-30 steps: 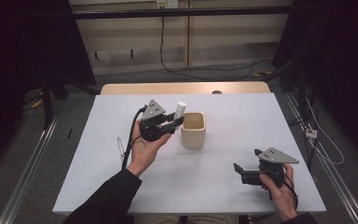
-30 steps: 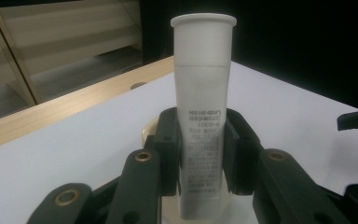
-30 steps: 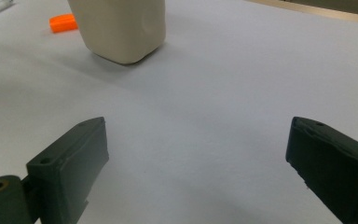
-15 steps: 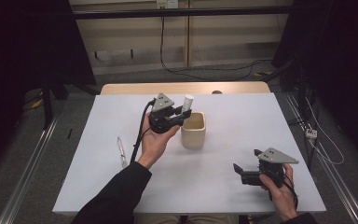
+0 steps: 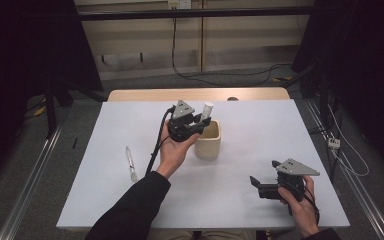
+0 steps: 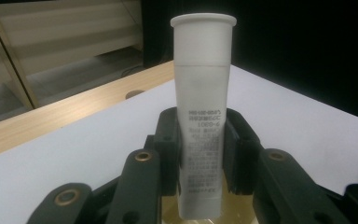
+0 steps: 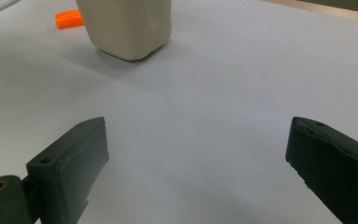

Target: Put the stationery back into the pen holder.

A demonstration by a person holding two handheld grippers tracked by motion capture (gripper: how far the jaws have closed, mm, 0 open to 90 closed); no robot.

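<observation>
Matt white plastic tube [image 6: 202,116] w/ print, smooth beige cup [image 7: 126,25], matt white table [image 5: 260,135], wood edge.

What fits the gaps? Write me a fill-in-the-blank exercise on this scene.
1. The left gripper is shut on a white ____.
2. The tube is held above the beige ____.
3. The right gripper is ____ and holds nothing.
4. A pen lies on the ____ table.

Missing words: tube; cup; open; white

1 tube [image 6: 200,116], 1 cup [image 5: 208,140], 1 pen [image 5: 130,163], 1 orange bit [image 7: 69,19], 2 claws.
</observation>
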